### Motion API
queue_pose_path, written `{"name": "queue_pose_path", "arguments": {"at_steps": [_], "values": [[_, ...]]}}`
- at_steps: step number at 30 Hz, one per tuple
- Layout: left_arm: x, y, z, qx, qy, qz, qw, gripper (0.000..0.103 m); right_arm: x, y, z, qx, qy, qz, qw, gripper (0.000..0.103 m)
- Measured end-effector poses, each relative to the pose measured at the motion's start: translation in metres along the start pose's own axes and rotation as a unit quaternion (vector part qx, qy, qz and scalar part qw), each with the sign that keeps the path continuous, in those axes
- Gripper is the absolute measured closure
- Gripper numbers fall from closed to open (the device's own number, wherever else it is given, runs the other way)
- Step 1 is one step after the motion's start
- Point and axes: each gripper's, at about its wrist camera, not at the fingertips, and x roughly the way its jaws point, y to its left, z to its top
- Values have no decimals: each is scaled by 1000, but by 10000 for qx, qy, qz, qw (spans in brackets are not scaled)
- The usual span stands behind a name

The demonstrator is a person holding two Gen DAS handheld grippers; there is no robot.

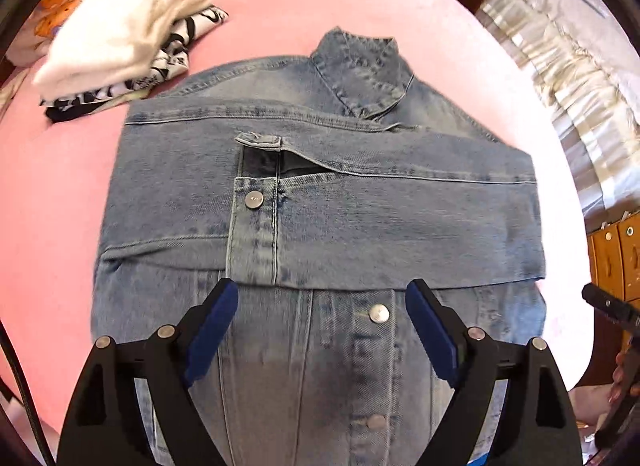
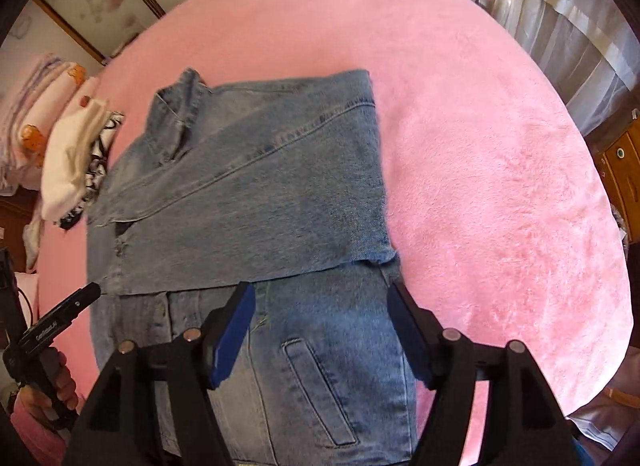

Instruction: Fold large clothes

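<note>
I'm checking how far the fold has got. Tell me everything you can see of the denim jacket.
The denim jacket is light, faded blue, with metal snap buttons, a collar at its far end and a slanted welt pocket near the right gripper. It lies flat on the pink blanket, both sleeves folded across the chest, cuffs overlapping. The bottom half is not yet folded up. Both the left gripper and the right hover open above it, touching nothing.

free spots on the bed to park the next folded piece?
Widest bare pink blanket lies right of the denim jacket, out to the curtains. A bare band runs beyond its collar. Crowded on the left: the folded clothes stack nearly touches the jacket.
</note>
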Motion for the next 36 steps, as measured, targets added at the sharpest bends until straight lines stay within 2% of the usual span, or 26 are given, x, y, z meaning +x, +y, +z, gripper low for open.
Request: {"name": "queue_pose_path", "arguments": {"at_steps": [4,8,12,18,20,28,32,36], "values": [[-27,-3,-19,51,-111,10,9999,18,-31,-8,-29,90,-270,239,9993,27],[-55,1,-48,106,-130,38,9999,18,-53,-20,-59,144,-395,324,9986,26],[-90,9,-85,238,-287,312,9988,18,-73,-30,-94,128,-508,368,9979,26],[-138,31,-135,-27,-469,664,9967,18,-96,-37,-141,164,-670,402,9968,26],[-151,36,-150,-157,-477,678,9964,18,-101,-37,-154,152,-667,442,9967,26],[-162,58,-197,-268,-12,908,9955,18,-97,-36,-192,226,-381,726,9964,27],[-141,87,-210,-552,433,965,9929,18,-84,-44,-200,323,-223,679,9969,27],[-113,127,-213,-927,824,1009,9871,18,-59,-59,-207,594,140,559,9966,27]]}}
